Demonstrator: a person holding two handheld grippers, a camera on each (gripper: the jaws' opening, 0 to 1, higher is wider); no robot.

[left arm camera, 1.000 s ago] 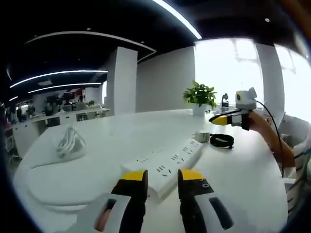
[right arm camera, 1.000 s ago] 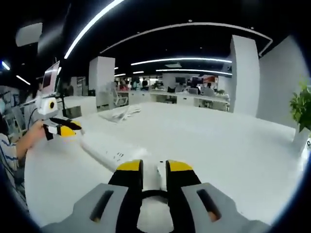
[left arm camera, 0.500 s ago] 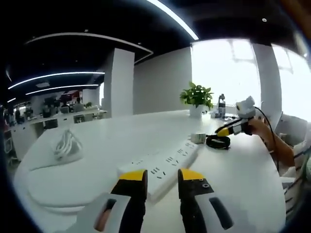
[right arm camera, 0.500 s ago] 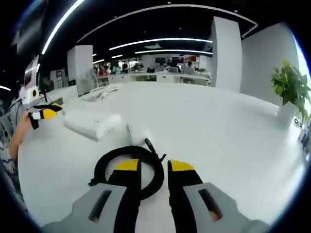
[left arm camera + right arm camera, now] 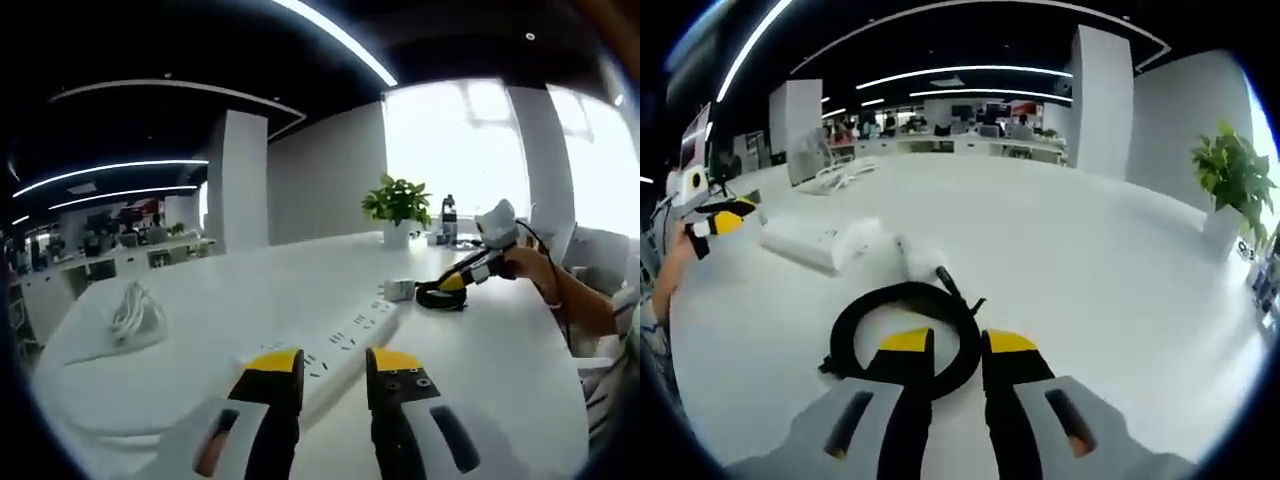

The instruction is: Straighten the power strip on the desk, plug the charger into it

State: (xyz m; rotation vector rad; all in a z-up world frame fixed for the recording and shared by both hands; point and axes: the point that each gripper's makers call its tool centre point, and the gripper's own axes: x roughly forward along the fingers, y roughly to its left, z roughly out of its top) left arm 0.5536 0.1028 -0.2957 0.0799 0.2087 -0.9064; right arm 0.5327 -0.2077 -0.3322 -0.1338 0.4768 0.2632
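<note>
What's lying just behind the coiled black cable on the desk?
A small white charger sits just behind the coiled black cable, with the power strip beyond. The cable's near edge is hidden by the right gripper.

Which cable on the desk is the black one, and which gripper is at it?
The coiled loop by the charger, right under the right gripper. The other bundle, far off across the desk, is white.
</note>
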